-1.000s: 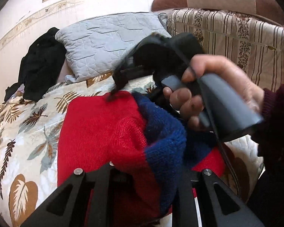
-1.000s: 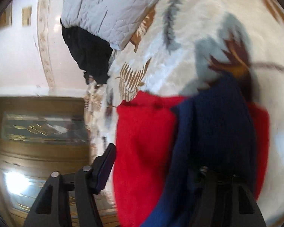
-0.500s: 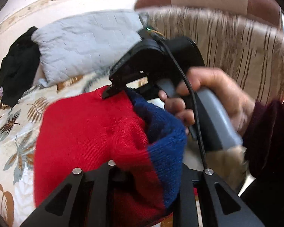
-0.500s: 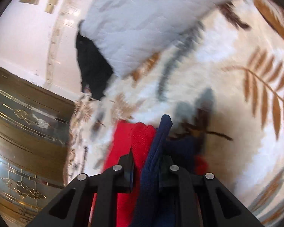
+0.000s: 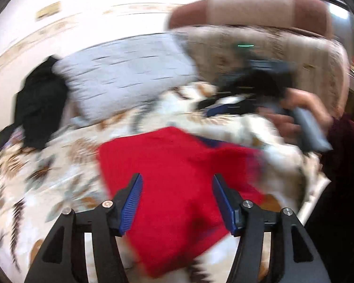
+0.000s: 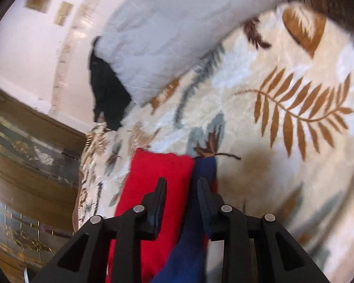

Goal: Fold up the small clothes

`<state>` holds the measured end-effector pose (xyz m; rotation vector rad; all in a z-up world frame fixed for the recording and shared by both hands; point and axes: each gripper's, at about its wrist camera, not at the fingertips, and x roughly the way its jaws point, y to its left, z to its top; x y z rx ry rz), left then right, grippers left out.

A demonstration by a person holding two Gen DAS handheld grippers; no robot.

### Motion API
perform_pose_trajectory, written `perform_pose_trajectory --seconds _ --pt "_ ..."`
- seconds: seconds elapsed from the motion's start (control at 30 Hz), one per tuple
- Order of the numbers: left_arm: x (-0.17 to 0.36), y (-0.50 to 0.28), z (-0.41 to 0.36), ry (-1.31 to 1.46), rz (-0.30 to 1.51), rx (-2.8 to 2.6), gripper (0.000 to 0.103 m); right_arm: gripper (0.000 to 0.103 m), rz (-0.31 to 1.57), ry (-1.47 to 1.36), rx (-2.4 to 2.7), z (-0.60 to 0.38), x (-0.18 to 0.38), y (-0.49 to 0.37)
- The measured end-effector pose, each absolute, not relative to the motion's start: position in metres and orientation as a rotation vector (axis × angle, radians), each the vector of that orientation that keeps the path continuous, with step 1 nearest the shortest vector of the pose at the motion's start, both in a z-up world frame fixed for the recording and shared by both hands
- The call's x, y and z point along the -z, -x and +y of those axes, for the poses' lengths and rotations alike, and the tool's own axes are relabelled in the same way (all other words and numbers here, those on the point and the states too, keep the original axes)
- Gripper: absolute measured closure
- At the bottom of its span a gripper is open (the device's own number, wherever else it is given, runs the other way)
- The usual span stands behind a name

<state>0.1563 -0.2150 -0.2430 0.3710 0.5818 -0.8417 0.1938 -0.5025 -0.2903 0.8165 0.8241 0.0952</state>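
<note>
A red knit sweater (image 5: 177, 160) with a dark blue sleeve edge (image 5: 210, 141) lies flat on the leaf-patterned bedspread (image 5: 47, 165). My left gripper (image 5: 178, 200) hovers above its near part. Its jaws are opening wide and there is nothing between the blue pads. In the right wrist view, the jaws of my right gripper (image 6: 181, 198) are opening. The red sweater (image 6: 153, 172) and its blue sleeve (image 6: 204, 167) show in the gap, and the pads do not press on them. At the right of the left wrist view, a person's hand (image 5: 302, 108) holds the right gripper's handle.
A grey quilted pillow (image 5: 120, 75) lies at the head of the bed, with a black garment (image 5: 37, 103) heaped to its left. A striped sofa back (image 5: 271, 47) rises behind. A wooden glass-fronted cabinet (image 6: 23, 165) stands beyond the bed's edge.
My left gripper let go of the sweater's red and blue cuff, opened and rose. The sweater now lies flat. My right gripper gripped the blue sleeve, then loosened and drew off to the right.
</note>
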Motion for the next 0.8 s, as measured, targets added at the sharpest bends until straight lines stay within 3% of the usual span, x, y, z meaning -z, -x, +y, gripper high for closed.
perform_pose_trajectory --seconds 0.2,0.4,0.63,0.67,0.8 --pt "0.244 -0.189 -0.18 -0.175 0.686 0.784 0.041 0.072 0.755 -0.701 -0.201 -0.454 0.259 -0.174" --pt "0.288 -0.199 -0.186 -0.276 0.848 0.678 0.037 0.072 0.955 -0.712 -0.19 -0.409 0.296 -0.165" --pt "0.288 -0.191 -0.178 -0.315 0.859 0.723 0.036 0.076 1.043 -0.756 -0.11 -0.389 0.336 -0.093" --pt "0.289 -0.192 -0.177 -0.318 0.86 0.727 0.036 0.08 1.054 -0.771 -0.114 -0.387 0.344 -0.088" --pt "0.28 -0.192 -0.171 -0.266 0.873 0.724 0.036 0.081 1.052 -0.733 -0.094 -0.387 0.329 -0.092"
